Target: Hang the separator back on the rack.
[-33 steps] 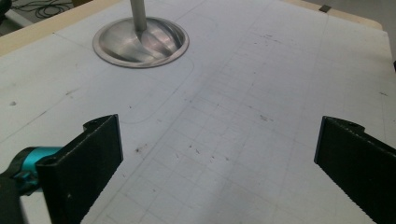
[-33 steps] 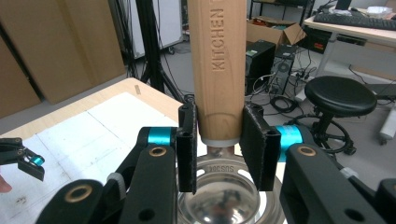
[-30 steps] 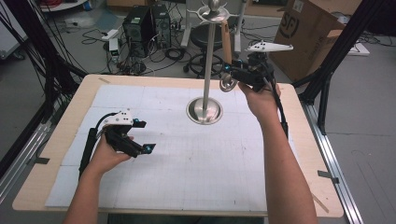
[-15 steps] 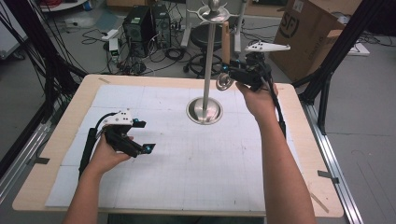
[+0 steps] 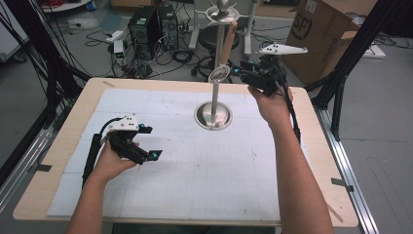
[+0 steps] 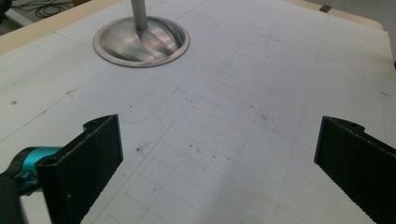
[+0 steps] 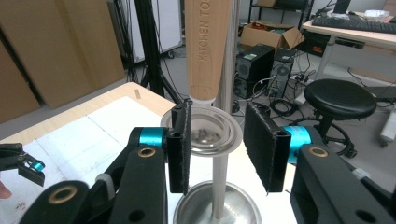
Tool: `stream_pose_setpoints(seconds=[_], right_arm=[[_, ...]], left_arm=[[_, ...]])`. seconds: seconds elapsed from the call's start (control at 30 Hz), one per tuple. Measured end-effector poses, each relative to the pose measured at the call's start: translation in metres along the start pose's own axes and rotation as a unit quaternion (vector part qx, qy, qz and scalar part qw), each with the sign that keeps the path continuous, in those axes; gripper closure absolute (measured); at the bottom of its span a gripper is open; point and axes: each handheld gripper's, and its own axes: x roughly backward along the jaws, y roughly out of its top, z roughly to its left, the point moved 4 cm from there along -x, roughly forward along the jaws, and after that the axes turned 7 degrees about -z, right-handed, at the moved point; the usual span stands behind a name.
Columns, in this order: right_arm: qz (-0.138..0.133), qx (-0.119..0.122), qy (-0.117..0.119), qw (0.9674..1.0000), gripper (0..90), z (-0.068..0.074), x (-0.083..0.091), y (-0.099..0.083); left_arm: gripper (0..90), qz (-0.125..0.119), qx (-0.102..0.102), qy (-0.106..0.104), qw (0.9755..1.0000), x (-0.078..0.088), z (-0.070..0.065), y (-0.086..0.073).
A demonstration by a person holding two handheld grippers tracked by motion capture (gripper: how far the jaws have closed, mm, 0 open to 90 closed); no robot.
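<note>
1. While the work goes on at the stand, the left gripper (image 5: 152, 142) rests at about 8 o'clock on the mat (image 5: 195, 185). Its jaws are spread wide with nothing between them, and bare mat shows in the left gripper view.
2. At 12 o'clock on the mat stands the stand (image 5: 213, 116). The ladle (image 5: 220, 74) hangs along its pole, wooden handle up towards the hooks (image 5: 223, 9) and metal bowl down, well above the base. Whether the handle's end sits on a hook cannot be told.
3. At 2 o'clock from the base, the right gripper (image 5: 237, 73) points at the bowl. Its jaws have just been opening. In the right gripper view the bowl (image 7: 205, 133) lies between the pads; one pad is close against its rim and the other stands apart, so nothing is clamped.
4. Judged from this, the hanging looks done and the release is under way. What is left is to draw the right gripper clear without knocking the ladle.
</note>
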Motion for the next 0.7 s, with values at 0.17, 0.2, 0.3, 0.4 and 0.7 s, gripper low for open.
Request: stream_pose_setpoints(seconds=[0.17, 0.2, 0.3, 0.4, 0.7], right_arm=[[-0.003, 0.001, 0.000, 1.0000, 59.7, -0.001, 0.005, 0.000], [-0.004, 0.003, 0.002, 1.0000, 59.0, -0.001, 0.006, 0.000], [-0.005, 0.002, 0.000, 1.0000, 57.4, -0.002, 0.009, -0.001], [-0.002, 0.006, 0.002, 1.0000, 56.5, -0.002, 0.013, -0.002], [0.002, 0.016, 0.011, 0.9998, 53.7, -0.002, 0.023, -0.007]], left_arm=[[1.6, 0.001, -0.001, 0.001, 1.0000, 0.000, 0.000, 0.000], [1.6, 0.001, -0.002, 0.000, 1.0000, 0.000, 0.000, 0.000], [1.6, 0.001, -0.002, 0.000, 1.0000, 0.000, 0.000, 0.000], [1.6, 0.001, 0.001, 0.001, 1.0000, -0.001, 0.000, 0.000], [1.6, 0.003, -0.001, 0.001, 1.0000, -0.001, 0.000, -0.001]])
